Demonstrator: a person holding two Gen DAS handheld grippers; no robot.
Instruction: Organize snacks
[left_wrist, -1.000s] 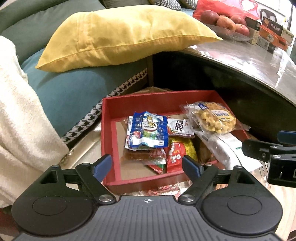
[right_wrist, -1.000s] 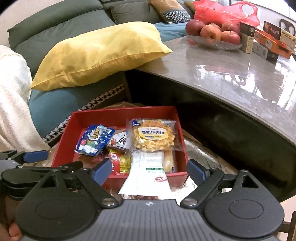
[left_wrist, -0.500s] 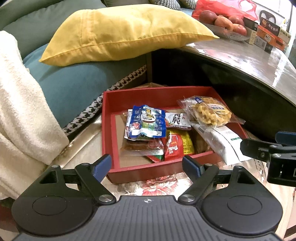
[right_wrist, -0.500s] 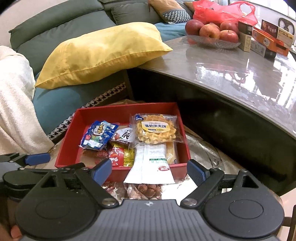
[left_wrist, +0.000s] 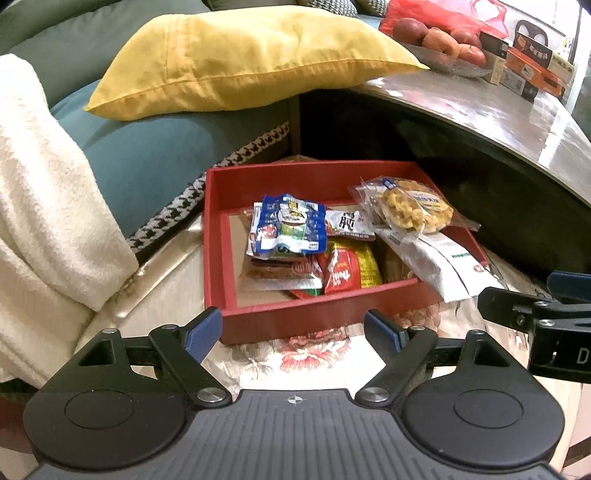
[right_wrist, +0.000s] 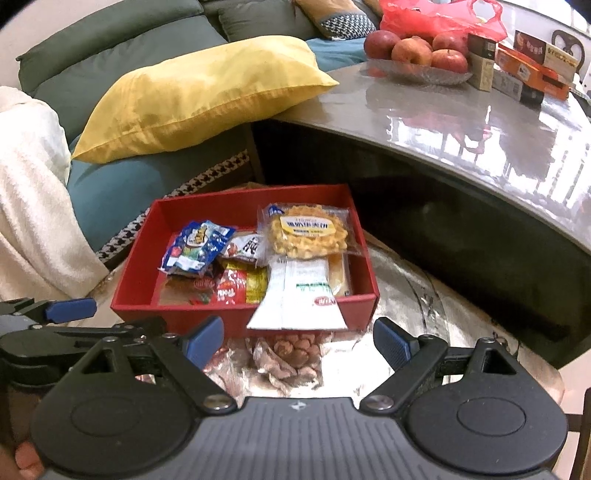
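Most snacks already lie in the red box on the low floral table — only the white packet overhangs its near wall. Both tools, left and right, hover released and empty.

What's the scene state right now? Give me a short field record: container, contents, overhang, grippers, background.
container: red box on a floral surface, open, no lid seen
contents: blue packet, waffle pack, red-and-yellow packet, others underneath
overhang: white pouch sticks out over the box's near wall
left gripper: open, empty, short of the box
right gripper: open, empty, short of the box
background: yellow pillow, apples in a glass dish on the table
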